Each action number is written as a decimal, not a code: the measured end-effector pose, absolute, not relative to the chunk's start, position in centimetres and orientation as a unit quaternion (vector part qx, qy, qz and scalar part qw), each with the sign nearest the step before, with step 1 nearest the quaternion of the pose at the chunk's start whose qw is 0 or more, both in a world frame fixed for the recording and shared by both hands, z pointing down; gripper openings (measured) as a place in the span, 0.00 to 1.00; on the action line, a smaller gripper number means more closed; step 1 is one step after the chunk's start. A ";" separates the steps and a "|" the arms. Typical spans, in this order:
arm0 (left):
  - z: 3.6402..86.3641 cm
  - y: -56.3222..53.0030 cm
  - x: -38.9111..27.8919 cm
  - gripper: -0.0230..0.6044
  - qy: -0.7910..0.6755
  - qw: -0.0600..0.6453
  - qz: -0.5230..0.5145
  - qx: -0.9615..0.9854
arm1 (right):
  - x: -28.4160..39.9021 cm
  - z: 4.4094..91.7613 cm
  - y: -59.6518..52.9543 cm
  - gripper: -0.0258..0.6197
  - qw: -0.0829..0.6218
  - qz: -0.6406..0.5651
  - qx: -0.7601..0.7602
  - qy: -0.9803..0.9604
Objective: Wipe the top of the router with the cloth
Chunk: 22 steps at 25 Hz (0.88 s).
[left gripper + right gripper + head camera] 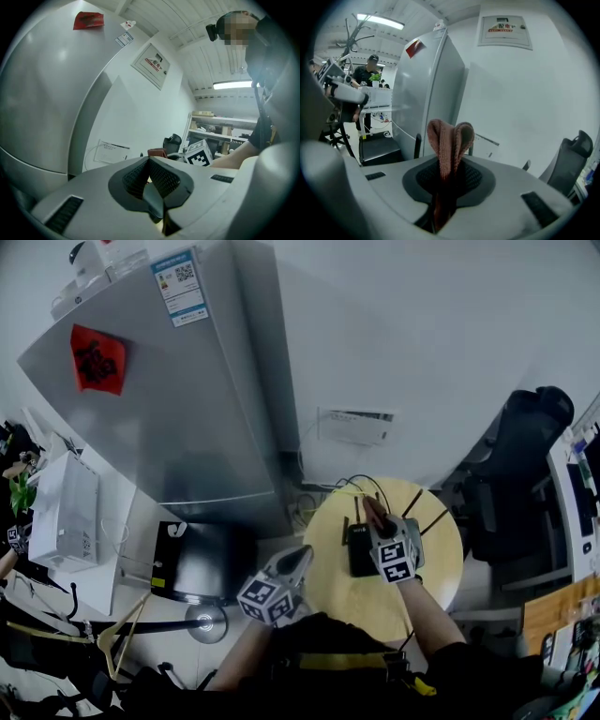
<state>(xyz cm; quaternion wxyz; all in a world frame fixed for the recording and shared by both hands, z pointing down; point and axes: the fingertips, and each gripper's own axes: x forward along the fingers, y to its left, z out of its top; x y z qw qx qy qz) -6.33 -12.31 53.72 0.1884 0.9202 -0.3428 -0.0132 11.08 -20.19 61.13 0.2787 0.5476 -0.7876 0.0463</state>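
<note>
One right hand-held gripper (449, 165) clamping cloth (450, 135), apparently over router (360, 552)

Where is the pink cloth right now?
The cloth is pinched in the right gripper, right of middle in the head view, above the black router on the round table.

The left gripper (296, 563) is held low, pointed forward, its jaws pressed together with nothing between them. The right gripper (380, 526) is extended further ahead, its jaws clamped on the cloth (450, 138).
</note>
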 end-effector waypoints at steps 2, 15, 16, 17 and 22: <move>53.9 -12.4 -6.4 0.04 -0.342 0.190 -0.010 0.920 | 12.2 63.7 -19.6 0.14 0.330 0.051 0.537 -0.775; 55.4 -13.8 -7.8 0.04 -0.344 0.197 0.014 0.918 | 15.5 71.5 -20.6 0.14 0.506 0.101 0.523 -0.678; 55.5 -14.0 -7.9 0.04 -0.344 0.198 0.016 0.918 | 15.7 71.5 -21.0 0.14 0.508 0.107 0.526 -0.673; 55.5 -14.2 -8.0 0.04 -0.345 0.198 0.018 0.917 | 15.9 71.7 -21.2 0.14 0.513 0.114 0.526 -0.668; 55.5 -14.7 -8.6 0.04 -0.353 0.202 0.026 0.913 | 17.0 73.7 -21.5 0.14 0.540 0.141 0.529 -0.639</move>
